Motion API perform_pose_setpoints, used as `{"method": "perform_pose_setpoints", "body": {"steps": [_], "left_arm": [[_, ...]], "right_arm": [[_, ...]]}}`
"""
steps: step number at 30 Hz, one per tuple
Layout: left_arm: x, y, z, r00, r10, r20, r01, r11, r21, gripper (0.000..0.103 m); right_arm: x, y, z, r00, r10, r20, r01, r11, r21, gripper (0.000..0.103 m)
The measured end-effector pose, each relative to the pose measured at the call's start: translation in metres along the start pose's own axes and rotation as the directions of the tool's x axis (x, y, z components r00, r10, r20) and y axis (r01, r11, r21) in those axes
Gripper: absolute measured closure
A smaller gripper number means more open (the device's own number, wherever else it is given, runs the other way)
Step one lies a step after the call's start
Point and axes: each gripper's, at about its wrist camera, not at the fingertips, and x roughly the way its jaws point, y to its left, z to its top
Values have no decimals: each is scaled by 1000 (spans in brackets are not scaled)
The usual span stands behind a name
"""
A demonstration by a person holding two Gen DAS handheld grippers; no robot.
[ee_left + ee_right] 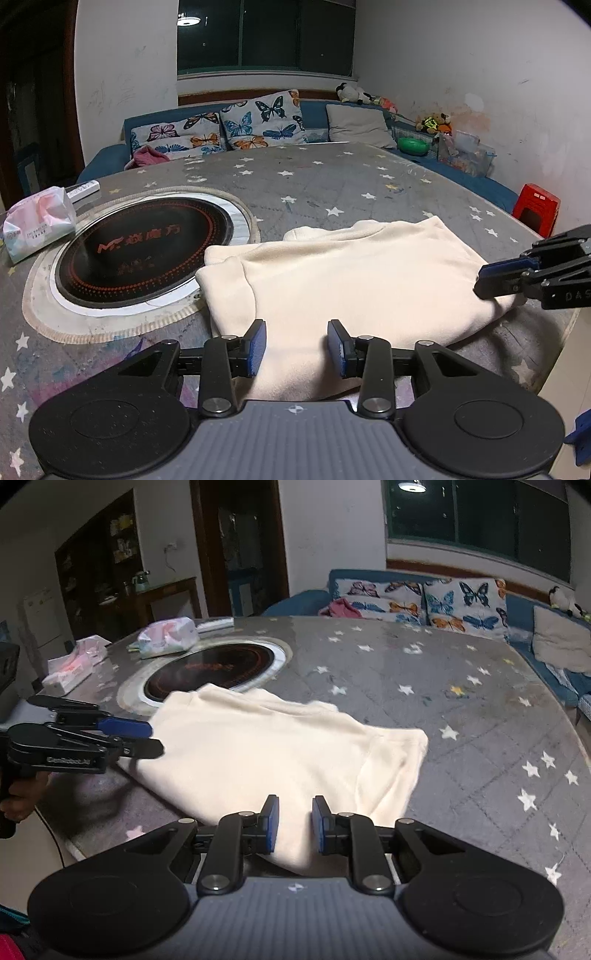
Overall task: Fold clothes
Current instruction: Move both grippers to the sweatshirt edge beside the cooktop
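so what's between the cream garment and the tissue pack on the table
The round black cooktop set into the table lies between the cream garment and the tissue pack, clearest in the left wrist view.

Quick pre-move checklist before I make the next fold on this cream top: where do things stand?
1. Left gripper free of the cloth: ok. Its jaws stand apart and the cream top lies under them unpinched.
2. Right gripper holding the cloth: cannot tell. The gap is narrow and there is cloth in it.
3. Top clear of the hob: not ok. One corner lies over the hob's rim.
4. Tissue pack clear of the top: ok. It sits on the far side of the hob.
5. Bare table beyond the top: ok.
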Motion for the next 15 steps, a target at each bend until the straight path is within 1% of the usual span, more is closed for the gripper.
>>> {"method": "perform_pose_setpoints", "body": {"steps": [2, 4, 8, 9, 13, 15], "left_arm": [[0, -1, 1, 1000, 2, -3, -2, 1000, -3, 61], [0, -1, 2, 1000, 4, -7, -4, 1000, -9, 59], [-2, -2, 5, 1000, 24, -6, -24, 999, -28, 47], [-3, -2, 6, 1000, 27, -6, -28, 999, -34, 46], [-3, -2, 5, 999, 43, -17, -44, 998, -50, 43], [-5, 0, 5, 998, 54, -17, -55, 997, -57, 40]], "right_arm": [[1, -2, -2, 1000, 3, -3, -3, 1000, 8, 84], [-1, -1, -1, 1000, 5, 7, -5, 1000, 8, 81], [-6, 4, 3, 1000, 4, 28, -4, 1000, -8, 76], [-6, 6, 4, 999, 3, 32, -2, 1000, -17, 73], [-5, 14, 6, 999, 2, 39, -1, 999, -45, 70], [-5, 18, 6, 999, 3, 39, 0, 998, -59, 67]]}}
